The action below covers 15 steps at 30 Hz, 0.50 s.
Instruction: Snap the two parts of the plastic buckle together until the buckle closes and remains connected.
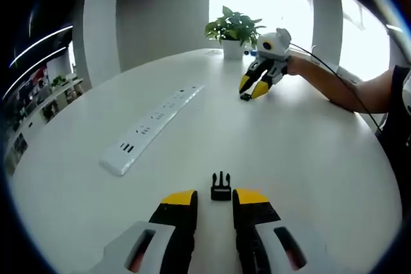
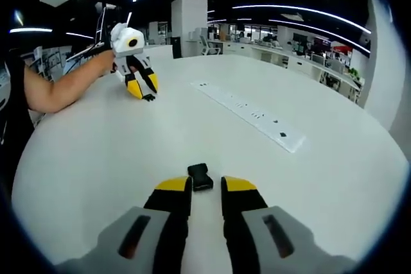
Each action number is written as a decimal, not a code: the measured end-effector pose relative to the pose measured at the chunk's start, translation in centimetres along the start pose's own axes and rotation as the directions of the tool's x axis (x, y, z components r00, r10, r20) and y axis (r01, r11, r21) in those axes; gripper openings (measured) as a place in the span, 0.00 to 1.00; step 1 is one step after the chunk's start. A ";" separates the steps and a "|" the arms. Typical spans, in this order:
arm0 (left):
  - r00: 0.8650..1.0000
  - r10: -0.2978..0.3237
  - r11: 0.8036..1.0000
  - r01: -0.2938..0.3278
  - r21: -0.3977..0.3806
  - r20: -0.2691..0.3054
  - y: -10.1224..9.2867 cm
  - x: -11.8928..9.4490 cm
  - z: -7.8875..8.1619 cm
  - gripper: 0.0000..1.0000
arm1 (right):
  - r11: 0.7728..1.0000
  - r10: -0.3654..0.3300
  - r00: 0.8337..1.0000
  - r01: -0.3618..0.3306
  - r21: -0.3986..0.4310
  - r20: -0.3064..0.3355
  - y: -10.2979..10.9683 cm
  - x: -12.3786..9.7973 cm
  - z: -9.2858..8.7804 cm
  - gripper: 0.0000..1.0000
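On the white table (image 1: 308, 145), both tongs (image 1: 215, 198) (image 2: 207, 186) stand apart before separate buckle halves (image 1: 221, 187) (image 2: 200, 177).

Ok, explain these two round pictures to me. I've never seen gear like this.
A person holds a two-jaw gripper in each hand, and a fisheye camera rides on each, looking along its yellow-and-black jaws. In the left gripper view, the left gripper stands open at the pronged buckle part on the white table. The right gripper shows far across, by a power strip and potted plant. In the right gripper view, the right gripper stands open at the socket buckle part. Nothing is gripped yet.
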<state>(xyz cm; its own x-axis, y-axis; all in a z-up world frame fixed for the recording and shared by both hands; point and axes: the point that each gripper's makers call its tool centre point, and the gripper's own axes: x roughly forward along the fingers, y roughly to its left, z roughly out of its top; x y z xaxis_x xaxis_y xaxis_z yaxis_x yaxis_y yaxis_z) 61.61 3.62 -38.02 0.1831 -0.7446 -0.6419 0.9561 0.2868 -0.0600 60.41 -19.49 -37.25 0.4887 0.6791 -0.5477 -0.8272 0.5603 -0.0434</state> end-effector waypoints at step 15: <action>1.000 -0.011 1.000 0.011 -0.009 0.003 -0.1 0.1 0.1 0.20 | 1.000 0.014 1.000 -0.014 -0.005 0.002 0.2 0.2 0.0 0.18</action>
<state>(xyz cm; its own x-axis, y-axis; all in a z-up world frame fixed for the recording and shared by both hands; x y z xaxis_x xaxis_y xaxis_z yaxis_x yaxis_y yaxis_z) 61.58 3.41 -38.02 0.1734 -0.7498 -0.6386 0.9560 0.2839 -0.0737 60.34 -19.26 -37.35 0.4778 0.6879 -0.5464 -0.8354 0.5482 -0.0402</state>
